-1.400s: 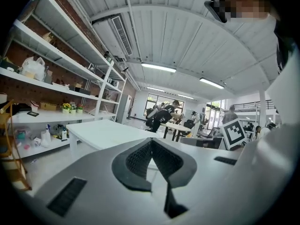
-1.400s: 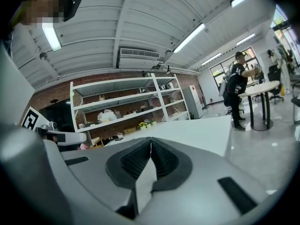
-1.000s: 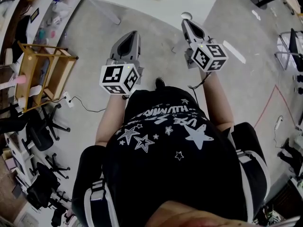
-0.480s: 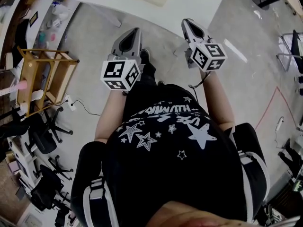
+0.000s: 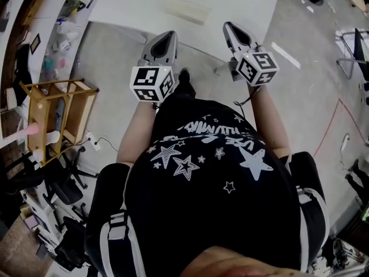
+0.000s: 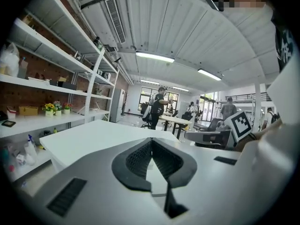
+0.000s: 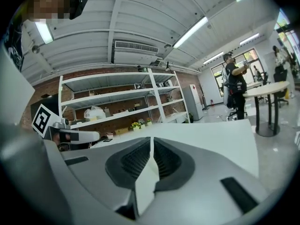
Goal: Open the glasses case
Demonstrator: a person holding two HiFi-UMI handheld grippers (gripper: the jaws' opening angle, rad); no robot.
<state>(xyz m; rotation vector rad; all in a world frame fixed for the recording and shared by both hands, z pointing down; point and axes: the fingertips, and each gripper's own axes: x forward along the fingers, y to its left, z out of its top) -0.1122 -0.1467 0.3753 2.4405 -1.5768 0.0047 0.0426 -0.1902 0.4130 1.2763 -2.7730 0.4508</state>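
Since a second ago both grippers have drawn closer to the white table point(image 5: 127, 4), so the pale glasses case point(image 5: 187, 10) now sits lower in the head view. It lies flat at upper centre, near the table's front edge. The left gripper point(image 5: 168, 37) and right gripper point(image 5: 230, 27) point toward the table, clear of the case. Each has its jaws pressed together and holds nothing.

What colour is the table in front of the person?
White. The table shows best in the head view.
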